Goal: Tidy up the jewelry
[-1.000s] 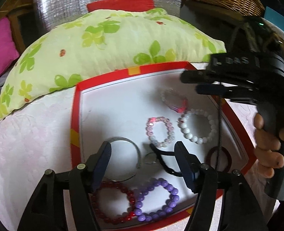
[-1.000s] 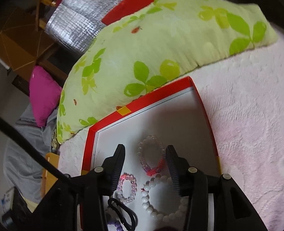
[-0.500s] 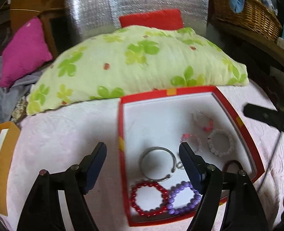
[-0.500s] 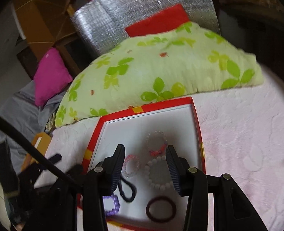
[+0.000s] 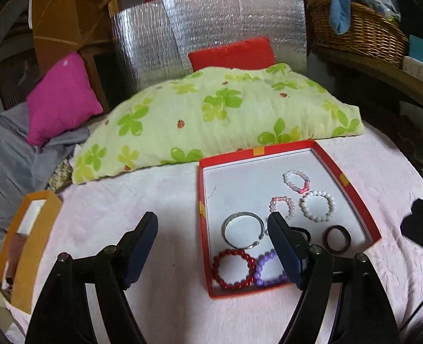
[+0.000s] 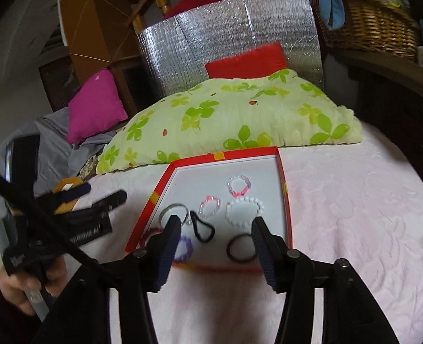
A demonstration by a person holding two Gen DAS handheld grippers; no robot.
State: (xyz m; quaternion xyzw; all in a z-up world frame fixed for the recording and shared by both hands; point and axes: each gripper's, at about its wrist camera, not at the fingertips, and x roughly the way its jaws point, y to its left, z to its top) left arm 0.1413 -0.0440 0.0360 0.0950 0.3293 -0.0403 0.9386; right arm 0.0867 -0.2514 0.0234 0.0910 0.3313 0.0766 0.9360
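A red tray with a white floor lies on the pink cloth and also shows in the right wrist view. It holds several bracelets: a silver bangle, a red bead one, a purple bead one, a white pearl one and a dark ring. A black hair tie lies mid-tray. My left gripper is open and empty, left of and above the tray. My right gripper is open and empty above the tray's near edge.
A green clover pillow lies behind the tray. An orange box sits at the left edge of the bed. A pink cushion, a silver foil panel and a wicker basket stand farther back.
Both grippers have pulled back and up from the tray, so it looks smaller. The left gripper has shifted left. The right gripper's jaws have widened. The bracelets have not moved.
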